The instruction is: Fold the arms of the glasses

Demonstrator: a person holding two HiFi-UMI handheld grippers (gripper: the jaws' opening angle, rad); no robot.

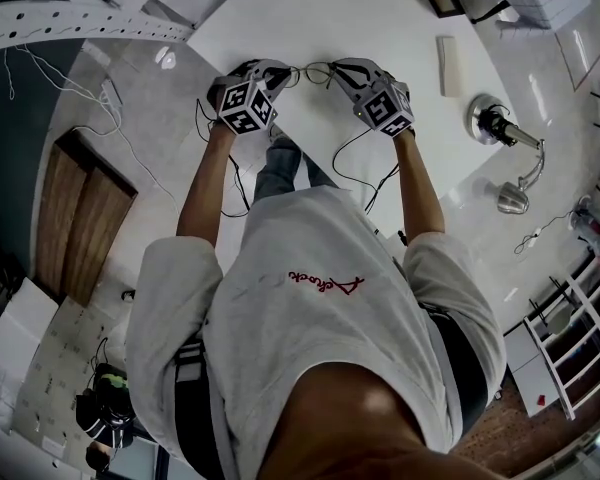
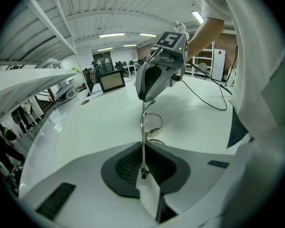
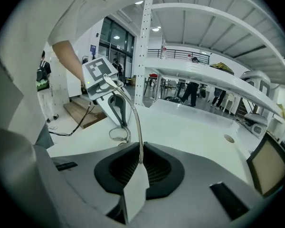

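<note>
The glasses are thin wire-framed and hang in the air over the white table, stretched between my two grippers. In the left gripper view one slim temple arm runs straight out of my left gripper, which is shut on its tip; a round lens shows beyond. In the right gripper view the other arm curves up from my right gripper, shut on it, with a lens below the left gripper's body. The right gripper's body faces the left gripper's camera.
A white block and a metal lamp-like fixture stand to the right on the table. Black cables trail from both grippers. A monitor stands at the table's far side, and people stand in the distance.
</note>
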